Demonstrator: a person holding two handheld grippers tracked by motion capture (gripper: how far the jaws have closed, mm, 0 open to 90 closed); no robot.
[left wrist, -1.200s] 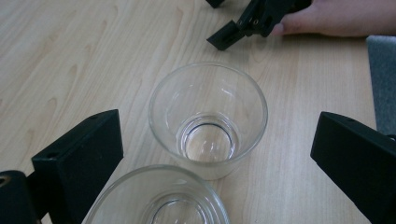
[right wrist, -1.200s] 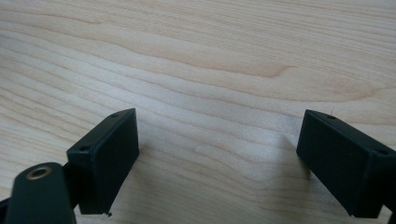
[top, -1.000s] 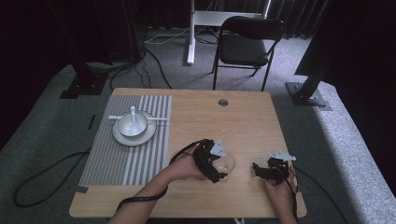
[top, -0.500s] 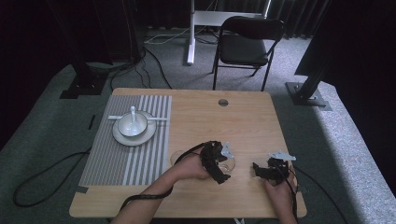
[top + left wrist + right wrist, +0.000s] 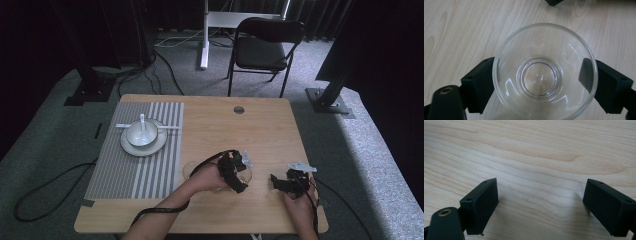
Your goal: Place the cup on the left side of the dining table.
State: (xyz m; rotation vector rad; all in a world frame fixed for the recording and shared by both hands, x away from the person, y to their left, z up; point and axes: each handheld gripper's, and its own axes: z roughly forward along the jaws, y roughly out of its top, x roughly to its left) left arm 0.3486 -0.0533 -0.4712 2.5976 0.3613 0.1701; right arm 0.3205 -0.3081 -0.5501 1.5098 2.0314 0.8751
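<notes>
The left claw (image 5: 541, 82) has just been closing around the small clear glass bowl (image 5: 544, 72) at the lower middle of the pale wooden table (image 5: 260, 125), its jaws pressing the rim from either side, so the grasp looks made and the lift and carry are still to come. The right claw (image 5: 541, 205) hangs wide open and empty over bare wood at lower right. Compared with the earlier high view, the left hand has eased slightly rightward onto the bowl.
</notes>
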